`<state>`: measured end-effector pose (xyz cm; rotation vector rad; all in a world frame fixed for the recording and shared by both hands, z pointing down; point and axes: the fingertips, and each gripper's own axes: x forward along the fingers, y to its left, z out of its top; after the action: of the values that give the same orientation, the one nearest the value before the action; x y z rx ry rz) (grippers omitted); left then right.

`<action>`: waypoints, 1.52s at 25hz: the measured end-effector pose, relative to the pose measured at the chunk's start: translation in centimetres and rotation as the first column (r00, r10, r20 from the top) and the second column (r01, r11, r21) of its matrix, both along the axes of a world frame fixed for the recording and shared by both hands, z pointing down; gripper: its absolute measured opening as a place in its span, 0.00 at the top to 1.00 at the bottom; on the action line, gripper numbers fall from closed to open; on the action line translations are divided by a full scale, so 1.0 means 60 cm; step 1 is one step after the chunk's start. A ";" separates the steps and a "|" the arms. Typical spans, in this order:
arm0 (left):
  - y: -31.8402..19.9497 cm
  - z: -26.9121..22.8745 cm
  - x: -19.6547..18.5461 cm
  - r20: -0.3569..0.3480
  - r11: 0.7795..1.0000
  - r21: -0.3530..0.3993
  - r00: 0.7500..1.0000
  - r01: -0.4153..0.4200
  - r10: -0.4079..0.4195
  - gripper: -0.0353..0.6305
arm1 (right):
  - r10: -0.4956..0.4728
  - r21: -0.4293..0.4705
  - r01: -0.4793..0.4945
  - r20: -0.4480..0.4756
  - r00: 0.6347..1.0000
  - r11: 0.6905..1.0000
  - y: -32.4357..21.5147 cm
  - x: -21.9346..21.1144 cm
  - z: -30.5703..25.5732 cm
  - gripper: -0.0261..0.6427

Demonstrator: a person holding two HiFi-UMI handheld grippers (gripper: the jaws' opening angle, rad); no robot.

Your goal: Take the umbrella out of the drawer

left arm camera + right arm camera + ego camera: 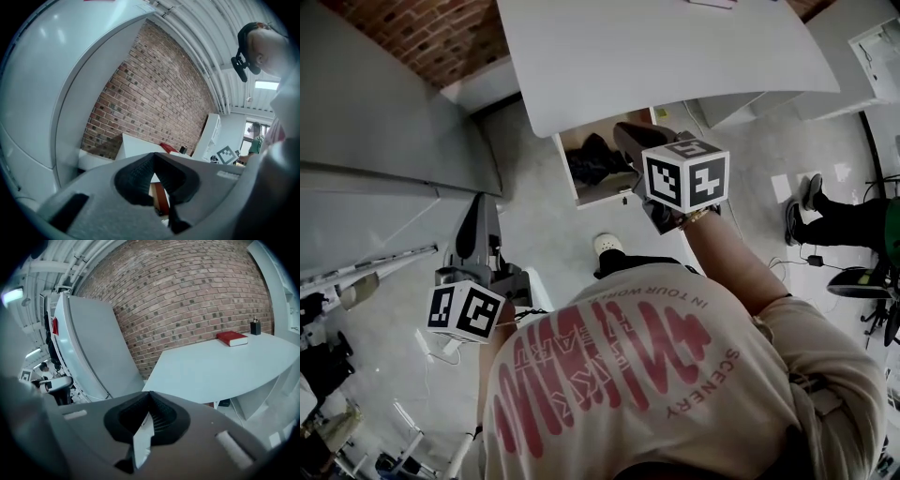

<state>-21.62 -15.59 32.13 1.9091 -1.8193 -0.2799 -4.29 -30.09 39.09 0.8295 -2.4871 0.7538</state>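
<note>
Hidden or unclear: the drawer [566, 178] stands open under the white table [675, 56]. The table's edge cuts off the drawer's back, and my right gripper [625, 133] covers its right side. Only the head view looks into it. The right gripper view shows the table top, a red book [232, 338] and the brick wall [187, 291], but not the drawer. The left gripper view catches only a brown strip through the slit below its tips, too narrow to name.

Umbrella [592, 157]: a dark, crumpled bundle lying in the left part of the drawer, against the brown inside. I cannot make out a handle or strap.

Right gripper: the jaws are together with the tips meeting, and nothing is between them. It hangs over the drawer's right part, just beside the umbrella. I cannot tell whether it touches it.

Left gripper [478, 211]: it is low at my left side, well apart from the drawer. Its jaws are together as well, and it holds nothing.
</note>
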 end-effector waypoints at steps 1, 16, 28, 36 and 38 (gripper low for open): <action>-0.002 0.012 0.002 -0.006 1.000 -0.022 1.000 -0.004 0.004 0.94 | 0.001 -0.019 -0.001 -0.005 1.000 1.000 -0.001 0.001 0.015 0.94; -0.018 0.179 0.047 -0.083 0.963 -0.266 0.996 -0.055 0.033 0.94 | 0.034 -0.307 -0.075 -0.136 0.990 0.949 -0.012 0.037 0.276 0.94; -0.038 0.288 0.124 -0.116 0.897 -0.418 0.988 -0.143 0.104 0.94 | 0.028 -0.471 -0.112 -0.182 0.983 0.875 -0.005 0.085 0.430 0.94; -0.023 0.339 0.125 -0.108 0.862 -0.493 0.992 -0.116 0.071 0.94 | -0.023 -0.502 -0.099 -0.231 0.973 0.859 -0.022 0.118 0.513 0.94; -0.012 0.349 0.122 -0.111 0.853 -0.509 0.992 -0.115 0.067 0.94 | -0.036 -0.500 -0.093 -0.242 0.970 0.861 -0.025 0.118 0.527 0.93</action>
<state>-14.30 -16.32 53.05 1.5643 -1.5384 0.1469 2.79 -31.58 70.68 0.7071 -1.9229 1.1751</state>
